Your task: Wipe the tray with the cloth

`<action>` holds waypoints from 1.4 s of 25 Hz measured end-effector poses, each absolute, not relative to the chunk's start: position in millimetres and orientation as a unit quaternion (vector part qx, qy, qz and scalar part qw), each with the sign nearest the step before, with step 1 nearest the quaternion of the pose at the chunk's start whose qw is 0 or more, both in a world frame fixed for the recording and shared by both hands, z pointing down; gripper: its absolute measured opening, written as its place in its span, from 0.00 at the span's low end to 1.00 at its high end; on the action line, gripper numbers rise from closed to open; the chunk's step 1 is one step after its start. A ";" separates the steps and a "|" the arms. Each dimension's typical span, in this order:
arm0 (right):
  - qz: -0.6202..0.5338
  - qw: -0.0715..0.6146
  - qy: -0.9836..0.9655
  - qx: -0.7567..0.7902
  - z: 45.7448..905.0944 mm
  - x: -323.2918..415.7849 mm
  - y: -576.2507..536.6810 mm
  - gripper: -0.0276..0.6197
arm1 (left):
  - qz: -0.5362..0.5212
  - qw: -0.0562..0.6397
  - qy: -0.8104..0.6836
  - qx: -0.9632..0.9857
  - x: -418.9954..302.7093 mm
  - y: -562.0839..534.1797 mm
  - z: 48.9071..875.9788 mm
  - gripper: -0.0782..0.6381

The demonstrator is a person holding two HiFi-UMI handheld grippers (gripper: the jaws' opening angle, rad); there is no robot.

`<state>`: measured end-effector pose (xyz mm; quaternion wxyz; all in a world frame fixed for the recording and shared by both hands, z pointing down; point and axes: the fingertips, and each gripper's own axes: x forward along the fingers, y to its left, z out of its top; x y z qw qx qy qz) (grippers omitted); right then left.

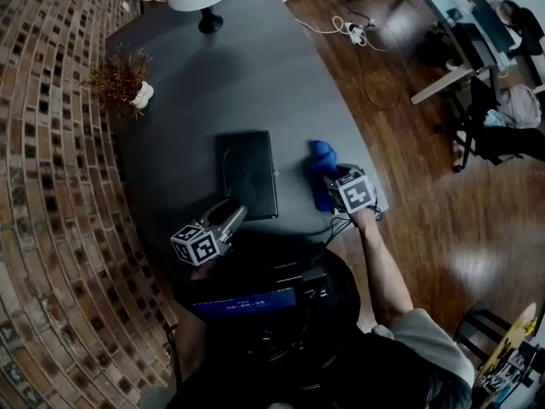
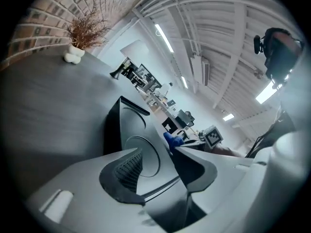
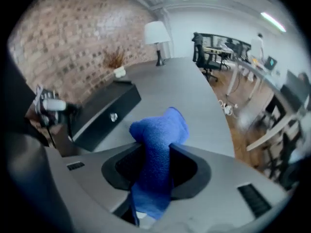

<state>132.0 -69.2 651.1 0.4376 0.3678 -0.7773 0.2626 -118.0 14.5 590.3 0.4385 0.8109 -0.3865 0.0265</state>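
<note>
The black tray (image 1: 247, 173) lies flat on the dark table (image 1: 255, 75), close to its near edge. The blue cloth (image 3: 158, 144) is just to the tray's right, bunched up with one end resting on the table, and it is not on the tray yet.

The right claw (image 3: 155, 161) is clamped on the cloth: a thick fold fills the gap between its jaws and sticks out beyond the tips. The left claw (image 2: 160, 171) sits at the tray's near left corner. Its jaws stand apart with the tray's rim between them, and the ribbed pad still shows bare, so it does not appear to be pinching the tray.

Wiping has probably not begun.

The main risk is the tray sliding. It is light-looking, near the table's edge and seemingly not held, so a sideways wipe could push it askew or towards the edge unless the left claw first closes on the rim.

The grip on the cloth is a second risk. It holds only one bunched fold, so friction against the tray could drag the cloth out of the jaws. The hard jaw tips could also scrape the tray if too little cloth lies beneath them.
</note>
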 end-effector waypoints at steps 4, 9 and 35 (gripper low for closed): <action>0.153 0.550 -0.739 0.358 672.4 151.0 -50.1 0.44 | 0.033 0.423 -0.392 0.816 -115.6 13.5 584.8 0.38; 0.147 0.514 -0.745 0.400 629.6 173.4 -48.8 0.68 | 0.048 0.350 -0.420 0.836 -118.2 -6.7 559.1 0.38; 0.729 0.019 -0.625 0.278 684.4 -45.9 -92.2 0.24 | 0.293 0.205 -0.373 0.856 -79.3 7.3 611.6 0.33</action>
